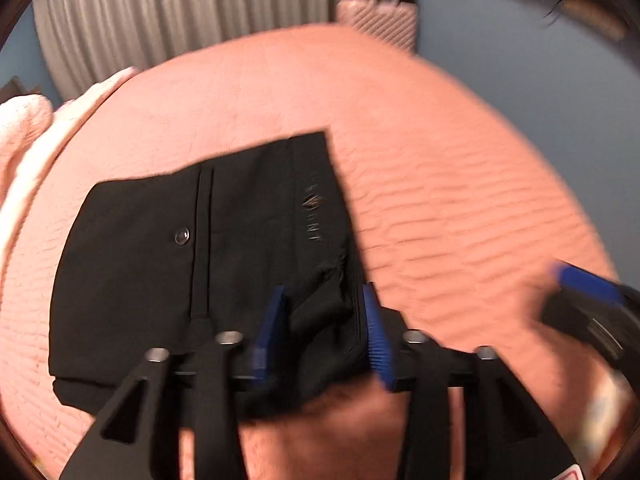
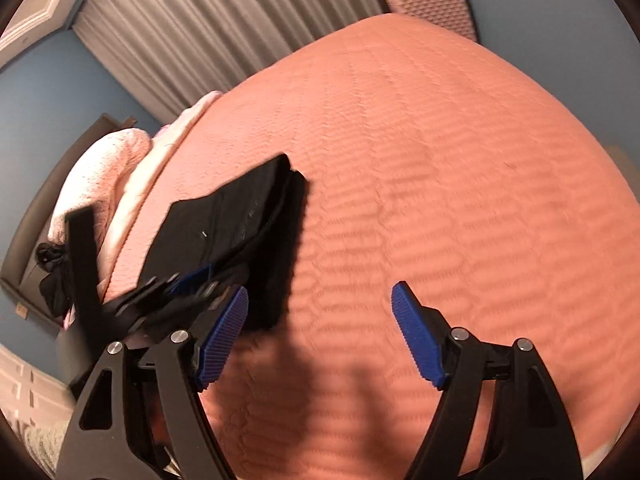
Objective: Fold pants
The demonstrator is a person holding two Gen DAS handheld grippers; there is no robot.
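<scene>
- Black woven-fabric pants (image 1: 192, 264), folded into a compact, roughly rectangular bundle, lie on the salmon-pink quilted bedspread (image 1: 440, 184) toward its left side.
- Upper face of the bundle shows a small dark round button (image 1: 181, 235) beside a long straight stitched seam, and a faint gold logo with lettering (image 1: 314, 210) printed near the right edge.
- Layers: in the right wrist view the pants (image 2: 236, 216) show at least two stacked thicknesses at the far corner, edges closely aligned. The near-right corner is puckered and bunched; the rest of the surface is flat.
- Left gripper (image 1: 324, 336), black frame with blue ribbed pads: jaws parted, the bunched corner of the fabric lying between them. Picture is motion-blurred, so whether either pad touches the cloth cannot be told; no pinch is evident.
- Right gripper (image 2: 320, 336), same build: jaws spread wide over bare bedspread, nothing between them, standing just to the right of the bundle.
- Each gripper appears in the other's view: the right one (image 1: 588, 304) at the right edge, the left one (image 2: 188, 284) at the near edge of the pants.
- Surroundings: pale pink blanket (image 2: 104, 168) heaped at the left edge of the bed, grey pleated curtain (image 2: 208, 32) behind, pink ribbed hard-shell suitcase (image 2: 430, 4) against the blue wall beyond the bed.
</scene>
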